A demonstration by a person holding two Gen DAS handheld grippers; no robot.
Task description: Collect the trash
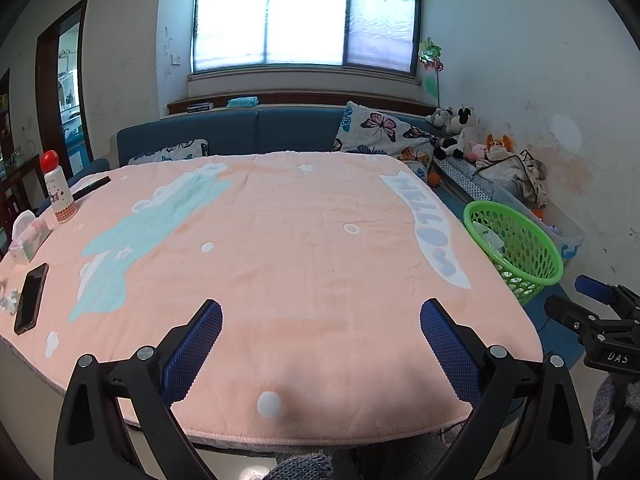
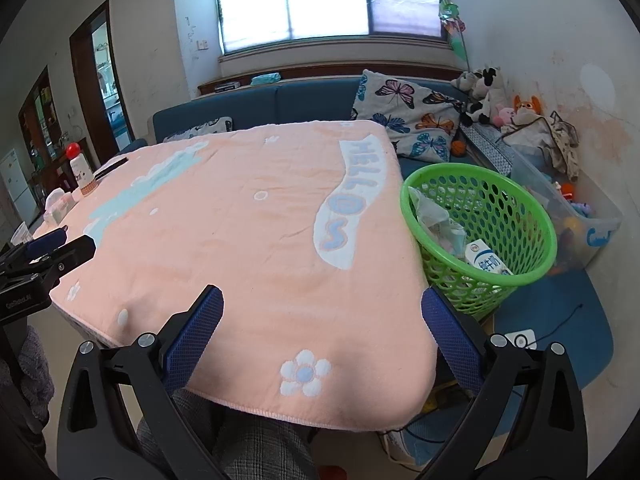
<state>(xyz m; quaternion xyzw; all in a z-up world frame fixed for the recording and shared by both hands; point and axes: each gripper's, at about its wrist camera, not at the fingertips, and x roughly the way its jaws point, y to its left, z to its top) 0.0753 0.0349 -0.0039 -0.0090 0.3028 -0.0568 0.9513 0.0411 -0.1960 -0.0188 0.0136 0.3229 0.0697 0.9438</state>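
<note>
Right wrist: milk carton [image 2: 489,262] lies tilted in basket [image 2: 548,236].

Daylight pours through the window [image 1: 306,16] at the far wall, blown out to near white with glare in both views. The room is evenly bright. Soft shadows lie along the near edge of the table [image 2: 256,240]. Fisheye bending curves the walls and table edges, and black vignetting fills all 4 corners. Focus is mostly sharp.
</note>
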